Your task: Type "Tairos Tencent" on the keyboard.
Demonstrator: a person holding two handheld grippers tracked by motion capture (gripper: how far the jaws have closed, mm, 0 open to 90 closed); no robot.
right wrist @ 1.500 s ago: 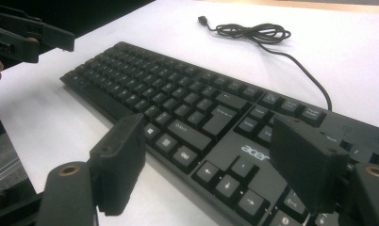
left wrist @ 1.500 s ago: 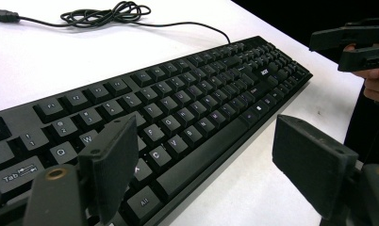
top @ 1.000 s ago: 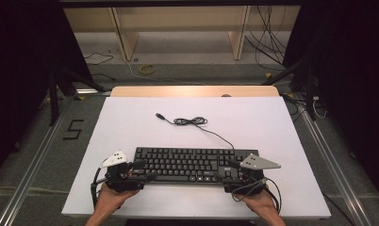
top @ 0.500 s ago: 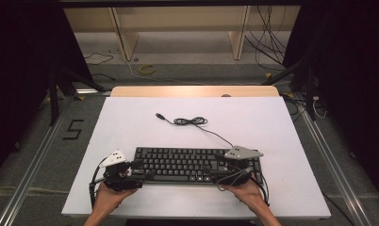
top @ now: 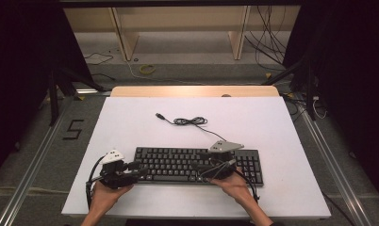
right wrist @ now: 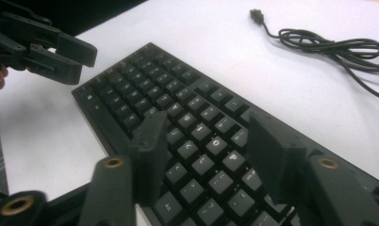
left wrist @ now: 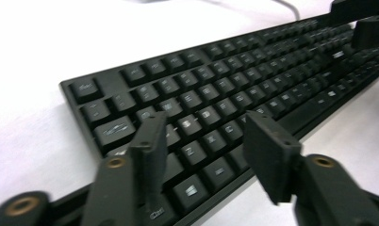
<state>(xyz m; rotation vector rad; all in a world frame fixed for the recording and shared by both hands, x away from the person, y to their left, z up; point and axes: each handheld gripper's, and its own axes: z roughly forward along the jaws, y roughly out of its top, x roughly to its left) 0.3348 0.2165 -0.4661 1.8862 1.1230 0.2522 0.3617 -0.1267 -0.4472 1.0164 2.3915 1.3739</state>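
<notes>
Black keyboard [top: 197, 165] on white table [top: 131, 122]; both grippers' fingers apart above keys.

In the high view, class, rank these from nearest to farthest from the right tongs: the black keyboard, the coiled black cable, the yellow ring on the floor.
1. Black keyboard: directly under the right tongs, near the table's front edge.
2. Coiled black cable: mid-table, behind the keyboard.
3. Yellow ring: on the floor beyond the table's far edge, toward the left.
</notes>
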